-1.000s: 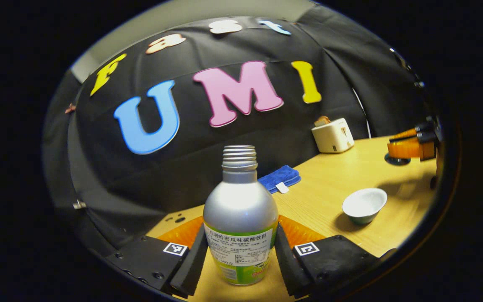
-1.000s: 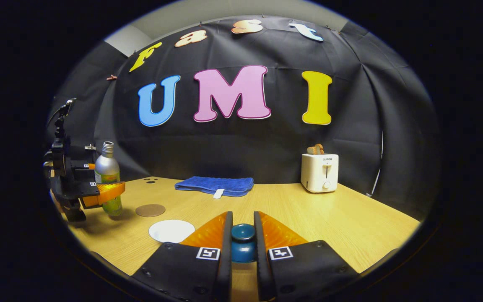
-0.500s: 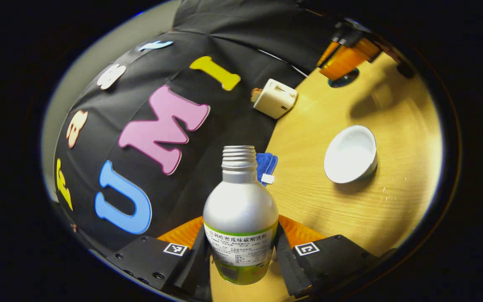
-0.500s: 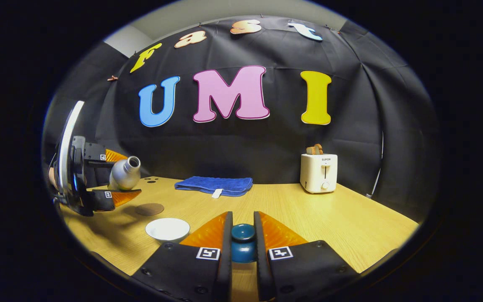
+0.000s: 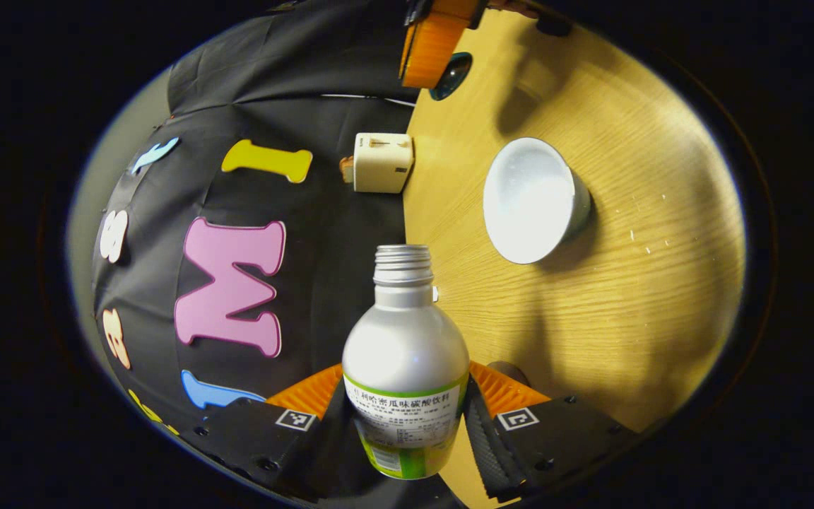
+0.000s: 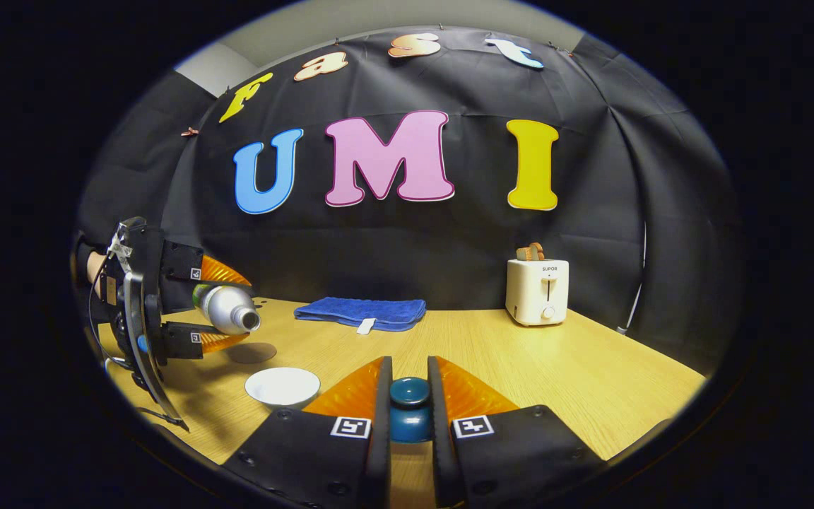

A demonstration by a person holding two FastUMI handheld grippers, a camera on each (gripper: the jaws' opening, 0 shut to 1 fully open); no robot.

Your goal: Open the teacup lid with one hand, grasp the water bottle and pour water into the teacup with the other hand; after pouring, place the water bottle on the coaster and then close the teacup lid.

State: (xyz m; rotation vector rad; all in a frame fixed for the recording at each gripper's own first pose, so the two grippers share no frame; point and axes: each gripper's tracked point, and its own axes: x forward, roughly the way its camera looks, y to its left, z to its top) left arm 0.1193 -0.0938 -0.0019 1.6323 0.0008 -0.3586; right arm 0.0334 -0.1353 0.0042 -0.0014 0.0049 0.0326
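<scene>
Bottle (image 6: 227,309) lies tipped sideways, pinched in left tongs (image 6: 198,302), mouth above and just behind teacup (image 6: 282,387); right tongs (image 6: 409,403) pinch lid (image 6: 408,408).

Left gripper (image 6: 237,309): black housing, ribbed orange wedge behind each finger, a small square black-and-white marker on each finger block, thin cable looping beside the body. Right gripper (image 6: 409,403): same black blocks, round screw heads along the lower edge, square markers, orange ribbed wedges.

Matt metal water bottle (image 5: 405,353), glossy glazed teacup (image 5: 531,200), wood-grain table (image 5: 633,297), blue cloth (image 6: 361,312).
</scene>
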